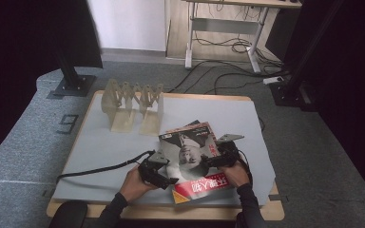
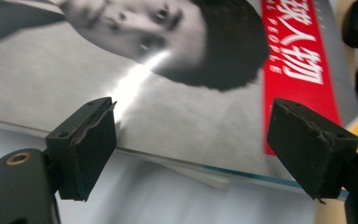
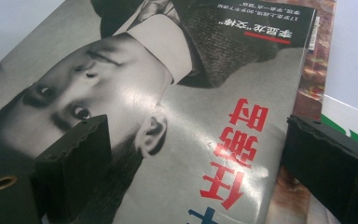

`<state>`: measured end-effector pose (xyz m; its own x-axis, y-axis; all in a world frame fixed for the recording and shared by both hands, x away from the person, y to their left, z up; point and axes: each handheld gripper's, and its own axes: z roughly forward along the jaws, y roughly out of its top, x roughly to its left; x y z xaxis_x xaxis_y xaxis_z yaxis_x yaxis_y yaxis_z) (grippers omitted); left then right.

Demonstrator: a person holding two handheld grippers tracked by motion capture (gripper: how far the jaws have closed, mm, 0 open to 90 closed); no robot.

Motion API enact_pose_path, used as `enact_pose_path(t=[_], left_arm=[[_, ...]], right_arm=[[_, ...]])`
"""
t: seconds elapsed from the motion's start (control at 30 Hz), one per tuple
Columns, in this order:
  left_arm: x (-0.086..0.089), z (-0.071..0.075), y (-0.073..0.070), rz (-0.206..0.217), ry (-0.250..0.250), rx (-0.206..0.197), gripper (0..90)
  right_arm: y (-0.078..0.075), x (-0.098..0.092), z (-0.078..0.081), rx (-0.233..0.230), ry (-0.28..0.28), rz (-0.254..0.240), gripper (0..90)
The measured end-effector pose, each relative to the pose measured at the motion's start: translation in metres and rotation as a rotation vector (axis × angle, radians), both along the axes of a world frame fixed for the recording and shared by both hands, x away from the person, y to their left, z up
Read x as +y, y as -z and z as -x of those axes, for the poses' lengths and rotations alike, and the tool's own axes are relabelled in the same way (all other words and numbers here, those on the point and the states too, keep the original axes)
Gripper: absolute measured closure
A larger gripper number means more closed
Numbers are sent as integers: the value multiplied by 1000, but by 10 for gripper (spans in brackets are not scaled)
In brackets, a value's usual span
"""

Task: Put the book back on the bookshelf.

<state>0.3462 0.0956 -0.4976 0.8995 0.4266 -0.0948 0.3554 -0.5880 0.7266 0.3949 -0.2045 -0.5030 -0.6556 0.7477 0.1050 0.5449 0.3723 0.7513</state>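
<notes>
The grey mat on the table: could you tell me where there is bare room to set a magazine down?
The mat is bare on its left side, between the folding rack at the back and the left gripper, apart from that gripper's cable. The far right corner behind the magazine stack is also free. The near middle is crowded with both grippers, including the right gripper.

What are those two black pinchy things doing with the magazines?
A person holds a black two-jaw gripper in each hand at a table with a grey mat. Both hover at a small stack of magazines; the top one is a glossy grey magazine with a red title band. The left gripper sits at its edge, jaws open and apart from it. The right gripper is over the cover, jaws open too. A pale folding rack stands further back, untouched.
</notes>
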Motion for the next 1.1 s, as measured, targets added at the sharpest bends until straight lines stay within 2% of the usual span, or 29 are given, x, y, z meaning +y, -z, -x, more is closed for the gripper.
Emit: enact_pose_path(t=[0.2, 0.33, 0.4, 0.5, 0.63, 0.93, 1.1], left_arm=[[4, -18, -6, -18, -41, -32, 157], [7, -33, -10, 2, -70, -38, 154], [8, -40, -10, 3, -77, -42, 149], [9, -56, -9, 18, -100, -30, 145], [9, -70, -5, 8, -129, -25, 142], [11, -88, 3, -32, -178, -51, 124], [12, -96, 4, -25, -195, -43, 109]], right_arm=[[0, 4, -1, -2, -5, 9, 65], [1, 6, 0, -10, -9, 12, 61], [1, 4, 0, -5, -5, -1, 71], [1, 1, 3, -1, -6, -13, 82], [1, -4, 11, -8, 4, -9, 65], [4, -11, 36, -26, 21, 16, 27], [4, -15, 49, -32, 31, 34, 8]])
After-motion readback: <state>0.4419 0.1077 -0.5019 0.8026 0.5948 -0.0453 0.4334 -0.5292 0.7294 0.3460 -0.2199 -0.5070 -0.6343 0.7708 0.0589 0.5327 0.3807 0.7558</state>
